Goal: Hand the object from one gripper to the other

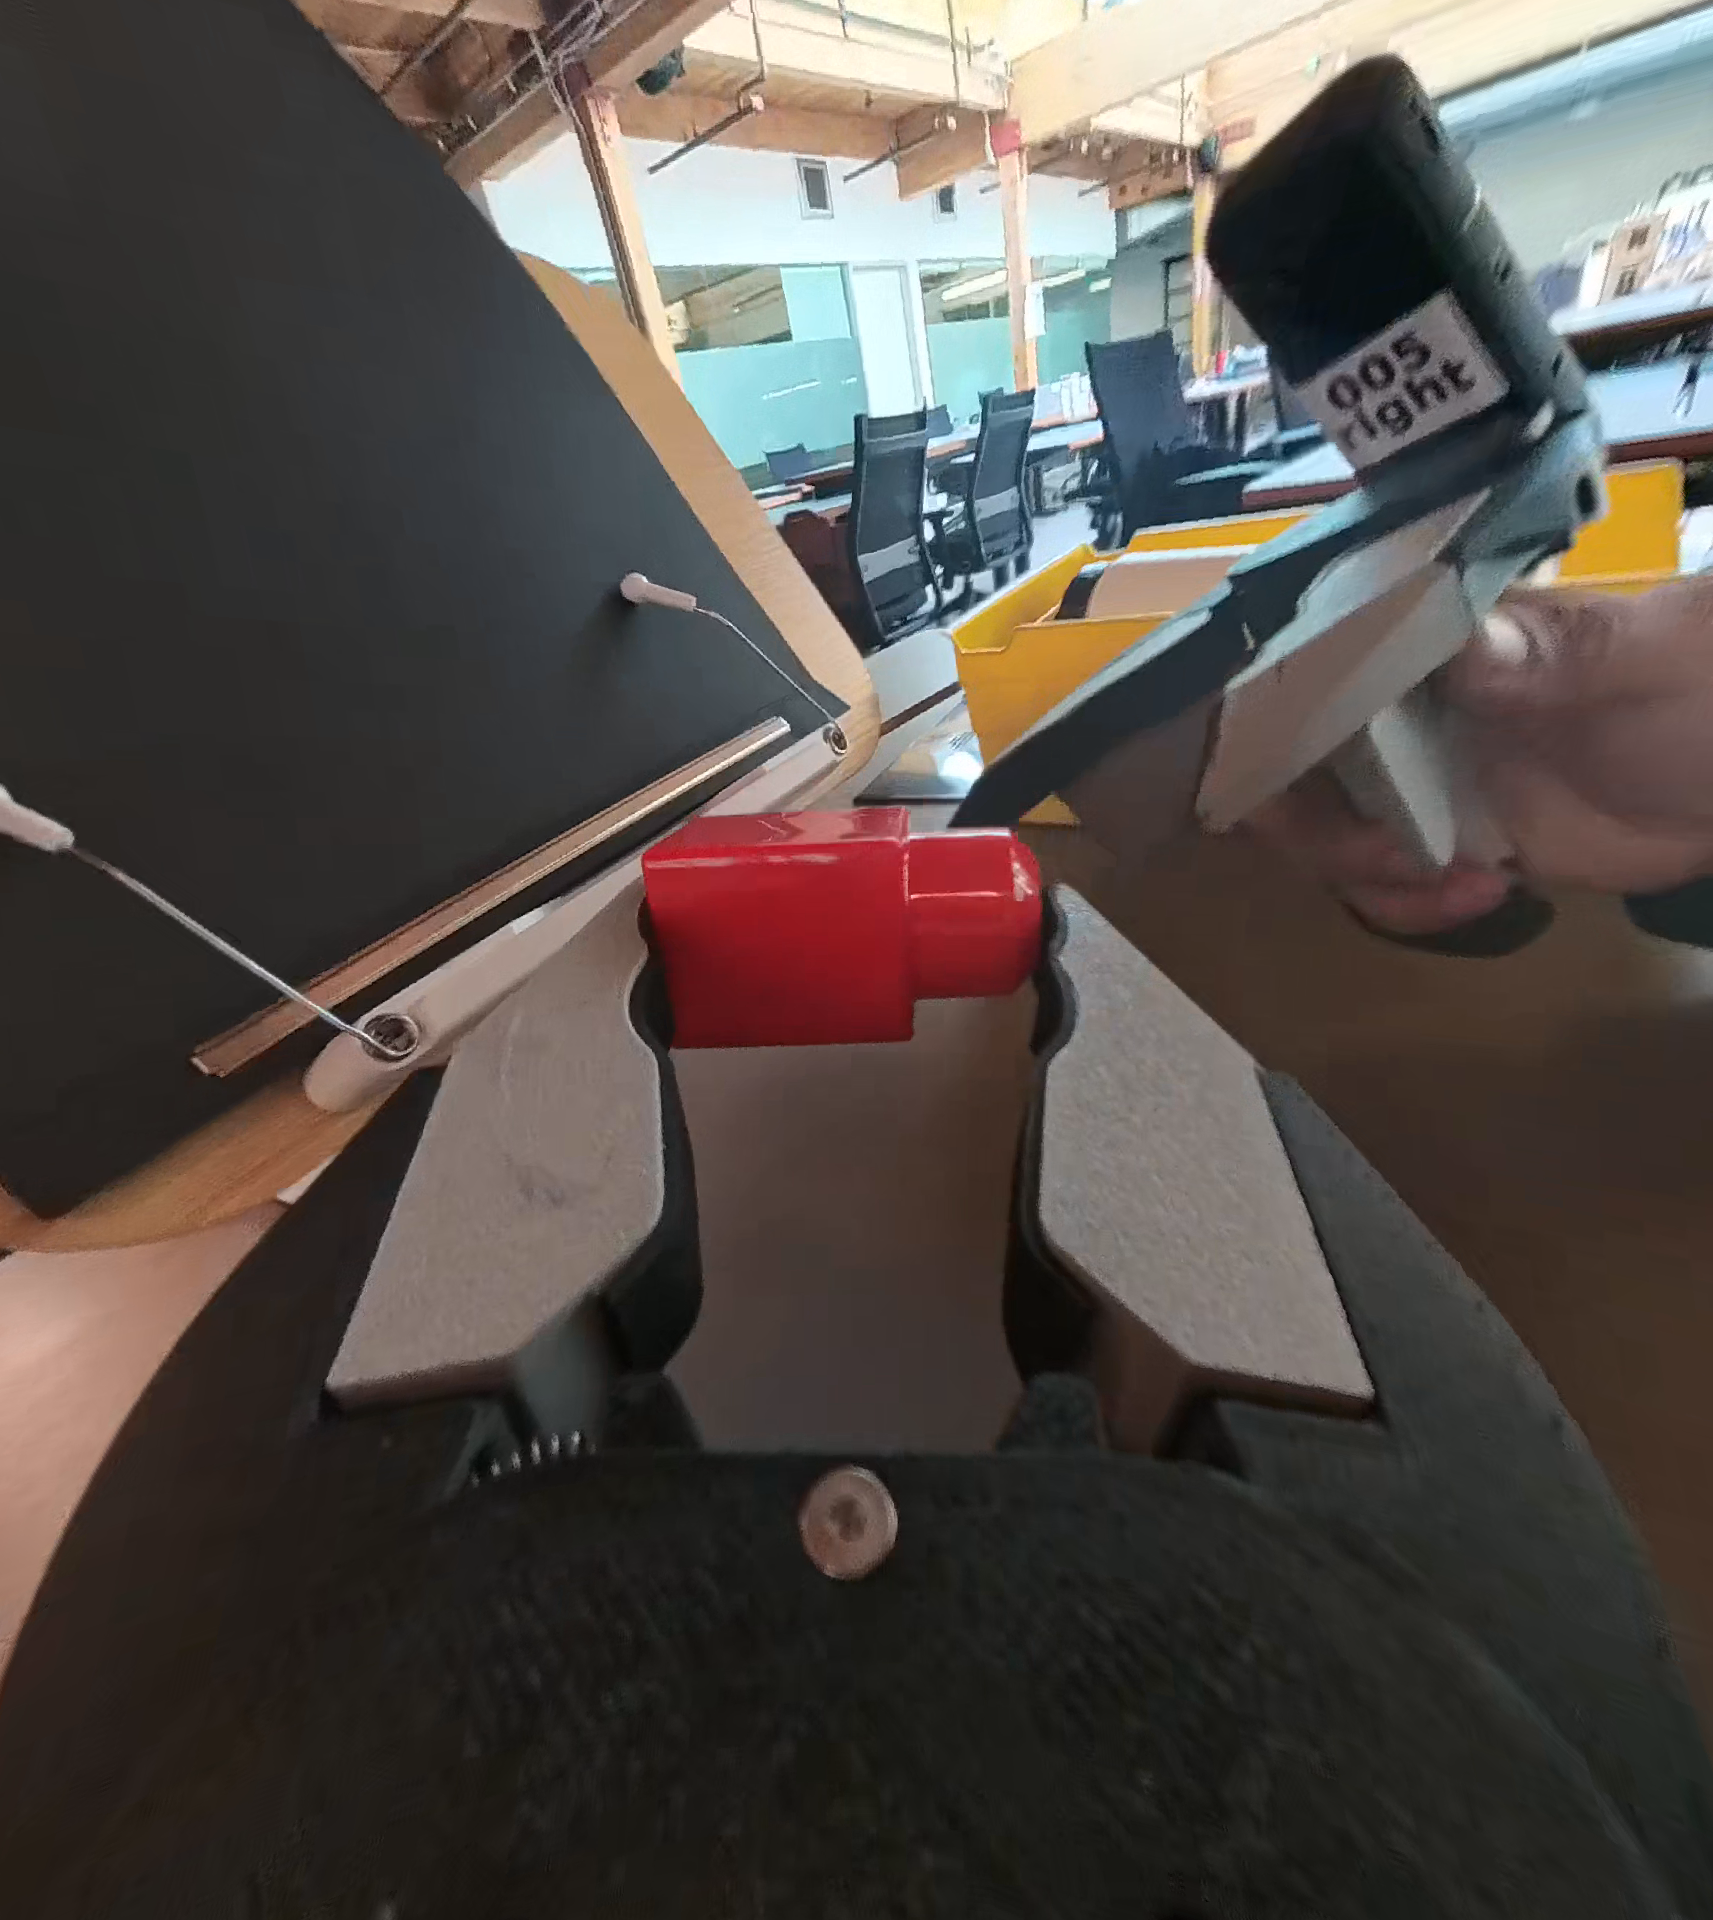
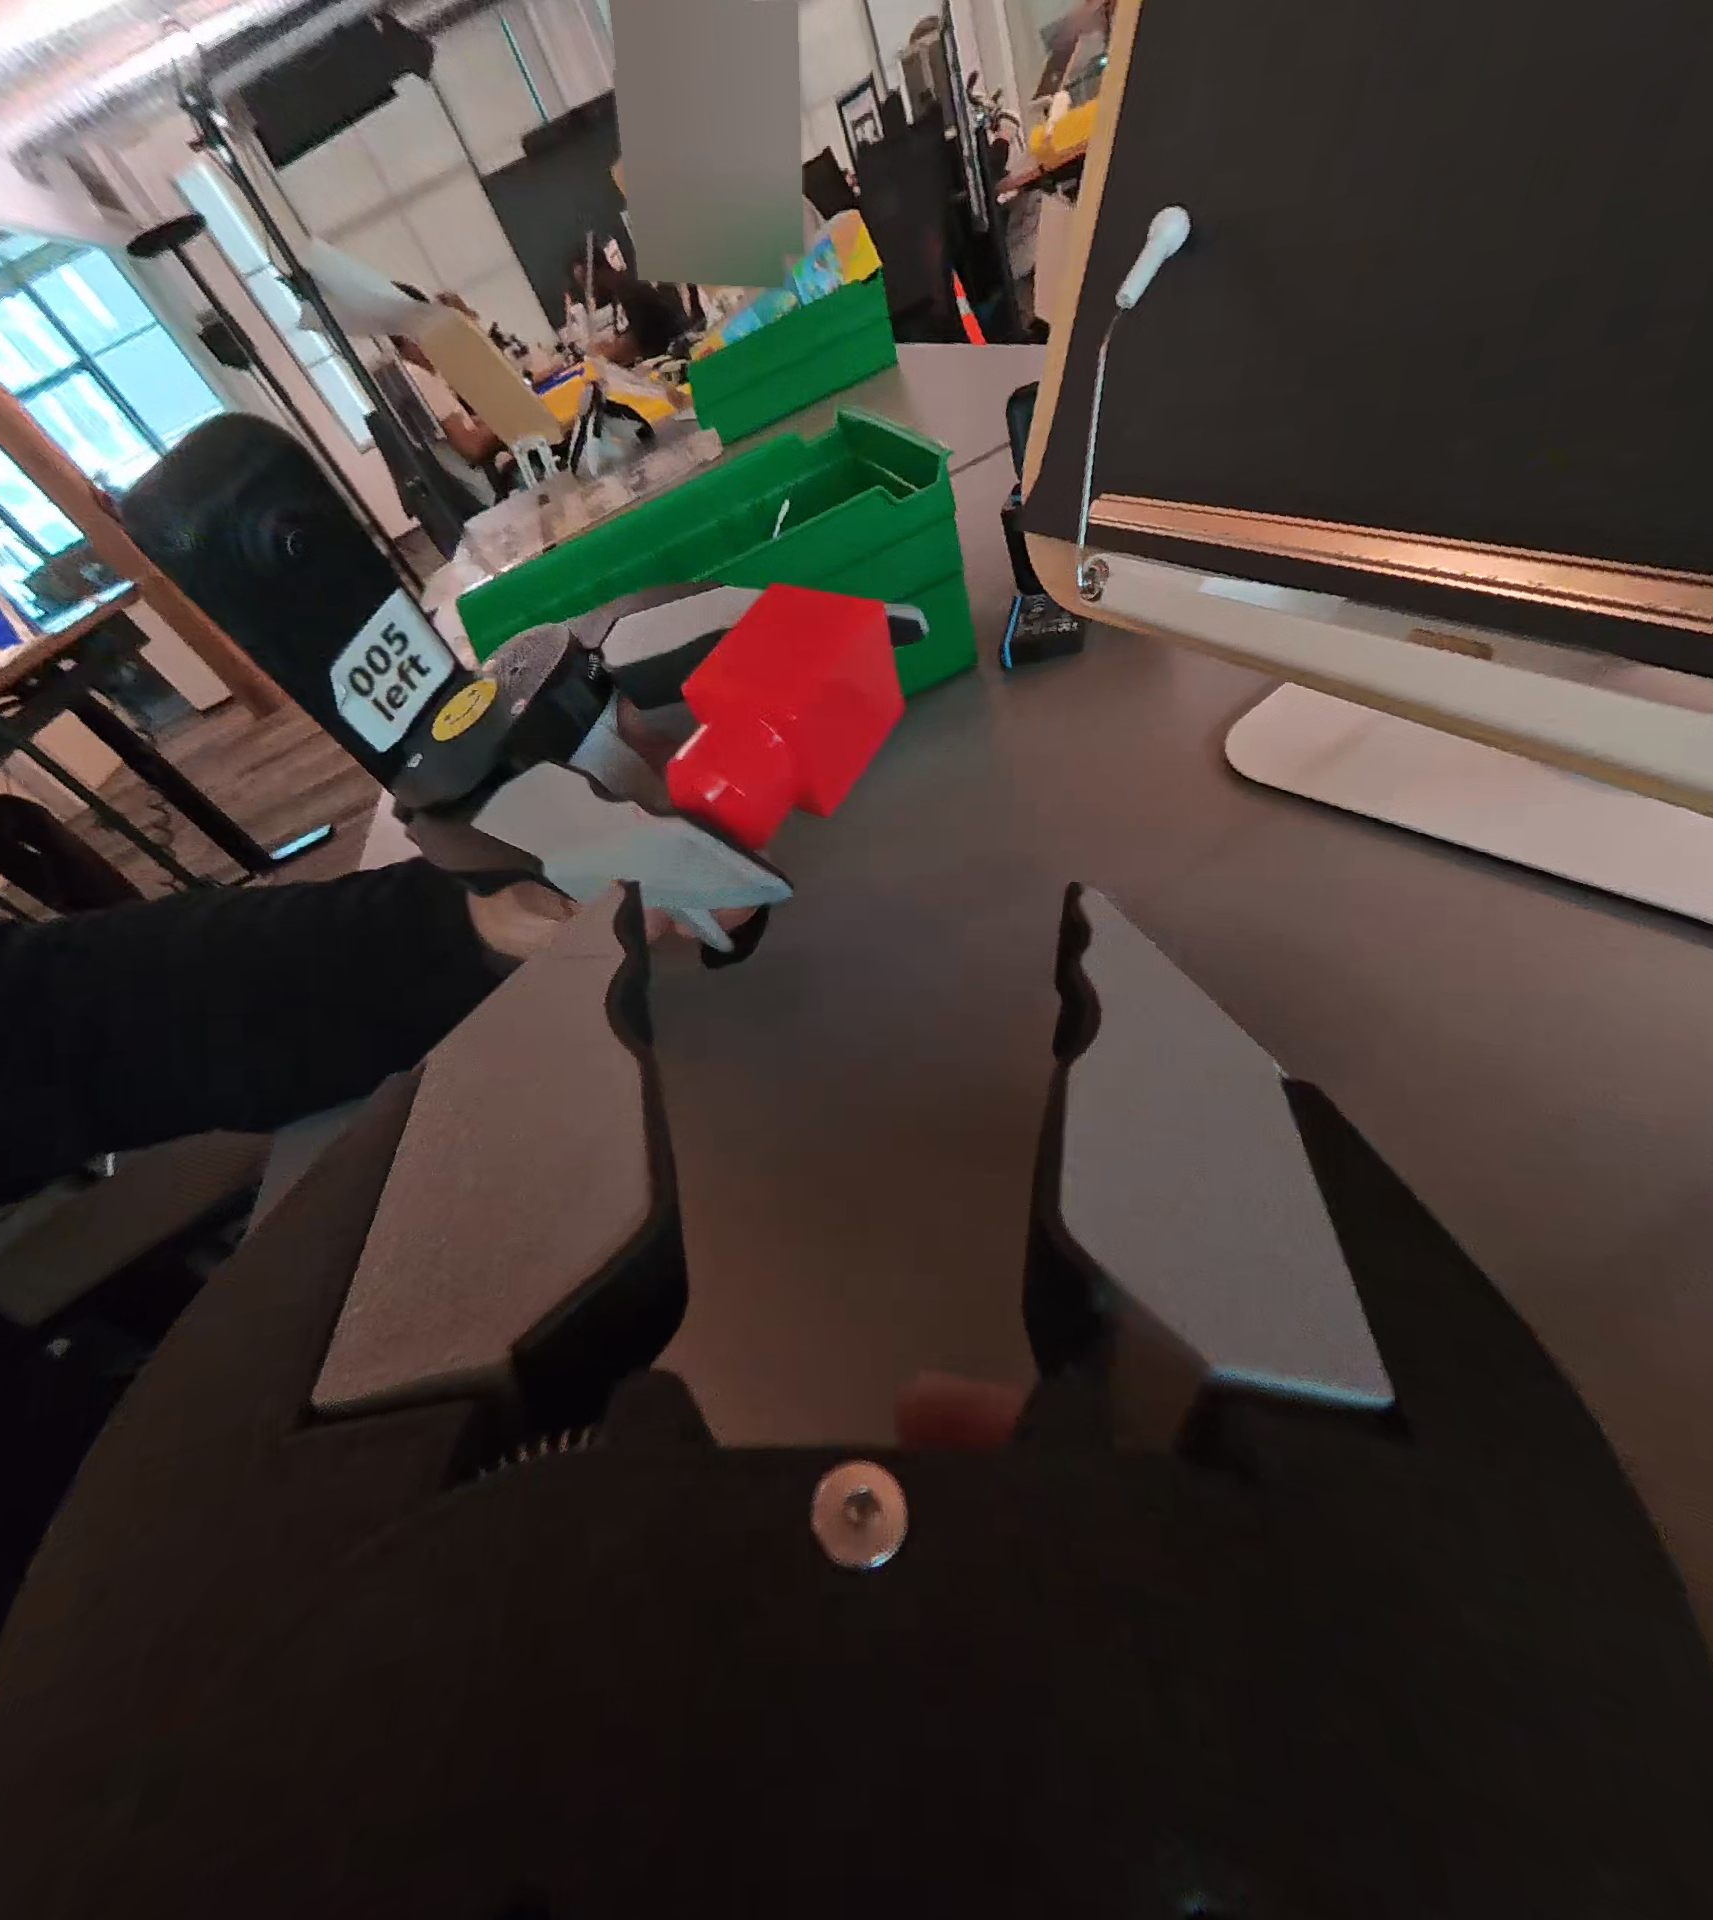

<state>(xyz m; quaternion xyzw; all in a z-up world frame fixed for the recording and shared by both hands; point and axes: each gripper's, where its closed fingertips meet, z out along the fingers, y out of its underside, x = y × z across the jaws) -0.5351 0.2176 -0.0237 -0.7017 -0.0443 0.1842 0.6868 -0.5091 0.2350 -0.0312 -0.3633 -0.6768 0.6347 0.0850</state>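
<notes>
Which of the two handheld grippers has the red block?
The left gripper: shut on the red stepped plastic block. The right gripper is open, empty, apart from it.

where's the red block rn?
Clamped between the left gripper's fingertips, held above the dark table. In the right wrist view the red block sits centre-left, before the green bin; the right gripper is open, apart from it.
</notes>
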